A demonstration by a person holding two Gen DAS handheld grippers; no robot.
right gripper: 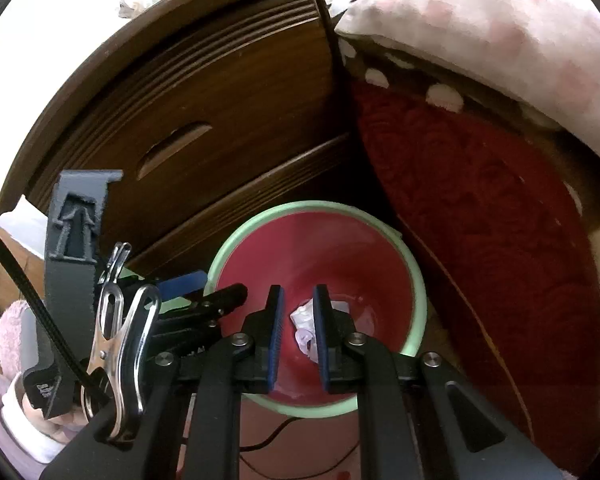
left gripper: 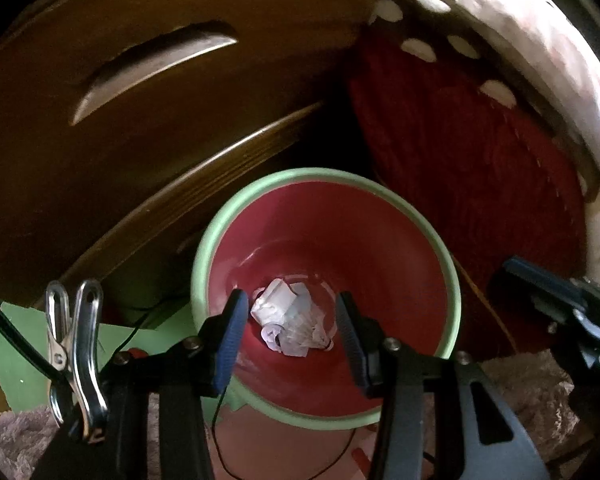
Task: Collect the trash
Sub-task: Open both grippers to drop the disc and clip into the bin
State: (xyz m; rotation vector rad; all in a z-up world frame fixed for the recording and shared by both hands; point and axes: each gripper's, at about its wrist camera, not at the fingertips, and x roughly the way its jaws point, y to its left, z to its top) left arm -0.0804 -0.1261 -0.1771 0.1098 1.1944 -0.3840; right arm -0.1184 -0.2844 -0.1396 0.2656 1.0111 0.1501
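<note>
Right view only: a pink slipper (right gripper: pixel 10 320) at lower left. Crumpled white paper (left gripper: pixel 288 322) lies at the bottom of the bin (left gripper: pixel 454 280), lower centre. Left gripper (left gripper: pixel 290 330) open, empty; right gripper (right gripper: pixel 299 330) narrowly parted, empty.

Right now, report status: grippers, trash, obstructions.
Left gripper open, empty, over bin. Right gripper nearly closed, empty. Crumpled paper at bin bottom. Nothing in the way.

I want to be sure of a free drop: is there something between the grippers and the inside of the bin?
Nothing visible. Both the left gripper and the right gripper hang over the open bin, which has no lid. Only crumpled paper lies at its bottom.
</note>
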